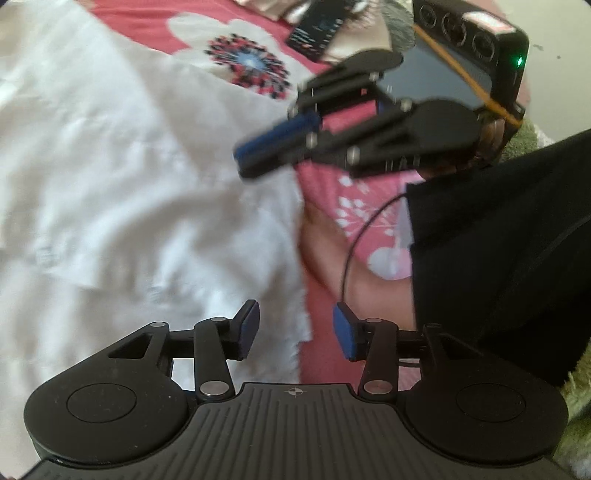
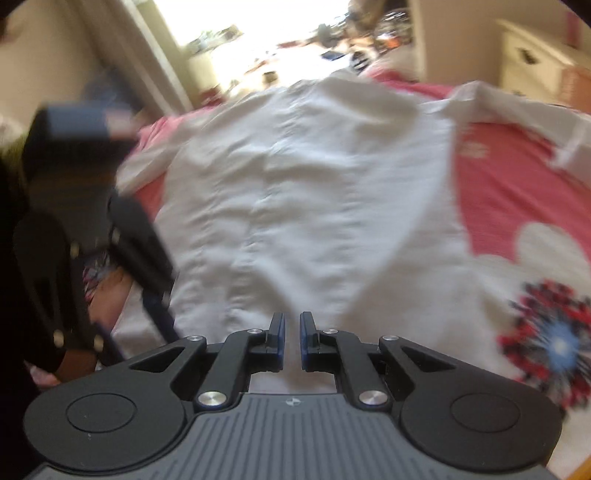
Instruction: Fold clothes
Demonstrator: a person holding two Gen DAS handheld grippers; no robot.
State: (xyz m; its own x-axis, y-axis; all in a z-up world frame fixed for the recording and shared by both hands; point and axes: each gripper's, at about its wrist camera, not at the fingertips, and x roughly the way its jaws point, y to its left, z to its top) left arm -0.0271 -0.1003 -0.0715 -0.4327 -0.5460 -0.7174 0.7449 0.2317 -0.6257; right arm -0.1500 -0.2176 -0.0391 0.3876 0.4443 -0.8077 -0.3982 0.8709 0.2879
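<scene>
A white garment (image 1: 129,166) lies spread and wrinkled on a pink flowered bedspread (image 1: 325,192). In the left wrist view my left gripper (image 1: 297,330) hangs open over the garment's ragged right edge, nothing between its blue pads. My right gripper (image 1: 245,157) hovers above the same edge farther off, fingers close together. In the right wrist view the right gripper (image 2: 291,325) is shut to a narrow slit above the garment (image 2: 295,184). I cannot tell if cloth is pinched. The left gripper (image 2: 144,339) shows blurred at the left.
A dark phone (image 1: 317,29) lies on the bedspread at the far side. A black sleeve (image 1: 498,240) and a thin cable (image 1: 349,254) fill the right. A white dresser (image 2: 535,62) stands beyond the bed, and a bright window area is at the back.
</scene>
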